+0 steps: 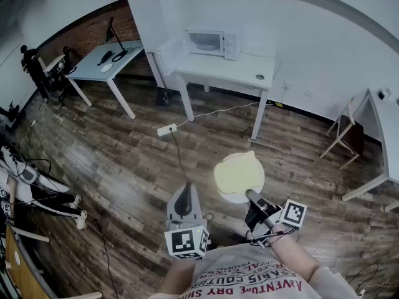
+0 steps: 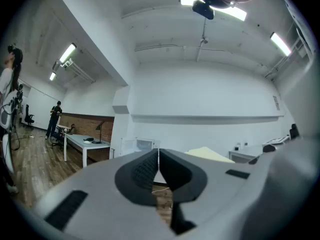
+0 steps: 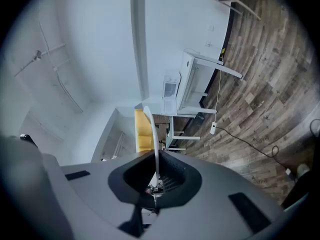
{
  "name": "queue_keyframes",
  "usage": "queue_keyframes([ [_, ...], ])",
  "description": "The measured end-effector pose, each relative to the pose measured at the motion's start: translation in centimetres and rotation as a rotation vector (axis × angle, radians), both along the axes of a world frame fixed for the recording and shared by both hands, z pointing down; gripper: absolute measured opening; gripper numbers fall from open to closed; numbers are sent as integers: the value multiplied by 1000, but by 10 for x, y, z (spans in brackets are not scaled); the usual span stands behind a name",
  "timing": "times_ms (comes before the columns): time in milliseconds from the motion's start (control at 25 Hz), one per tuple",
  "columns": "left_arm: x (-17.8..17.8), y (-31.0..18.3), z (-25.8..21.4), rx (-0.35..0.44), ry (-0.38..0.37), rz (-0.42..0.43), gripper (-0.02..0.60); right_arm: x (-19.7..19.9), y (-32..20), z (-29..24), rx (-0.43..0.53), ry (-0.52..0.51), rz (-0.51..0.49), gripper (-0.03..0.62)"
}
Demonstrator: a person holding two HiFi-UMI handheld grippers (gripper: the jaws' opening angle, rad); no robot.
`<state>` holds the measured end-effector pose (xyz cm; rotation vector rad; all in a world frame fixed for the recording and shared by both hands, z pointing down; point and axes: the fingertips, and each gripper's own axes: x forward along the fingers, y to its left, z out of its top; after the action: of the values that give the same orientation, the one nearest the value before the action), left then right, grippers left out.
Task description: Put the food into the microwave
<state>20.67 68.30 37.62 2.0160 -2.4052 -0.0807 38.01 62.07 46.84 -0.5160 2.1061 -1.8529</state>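
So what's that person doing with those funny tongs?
A person holds two tongs. The right tongs pinch the rim of a round white plate with flat yellow food on it. The left tongs are shut and empty. The white microwave sits on a white table across the room, not reached yet.

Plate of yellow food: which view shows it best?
Head view: plate and food seen from above, right gripper on its rim. Right gripper view shows it edge-on; left gripper view, only a yellow sliver.
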Motion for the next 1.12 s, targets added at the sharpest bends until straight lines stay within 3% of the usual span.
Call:
queue_keyframes([
  [560,6,-10,6,-10,11,-17,9,5,-19,15,-55,-5,-19,23],
  [760,13,-29,6,-19,10,-62,9,11,-45,21,-129,-14,-42,20],
  [1120,41,-93,17,-29,65,-135,9,48,-121,23,-132,44,-111,18],
])
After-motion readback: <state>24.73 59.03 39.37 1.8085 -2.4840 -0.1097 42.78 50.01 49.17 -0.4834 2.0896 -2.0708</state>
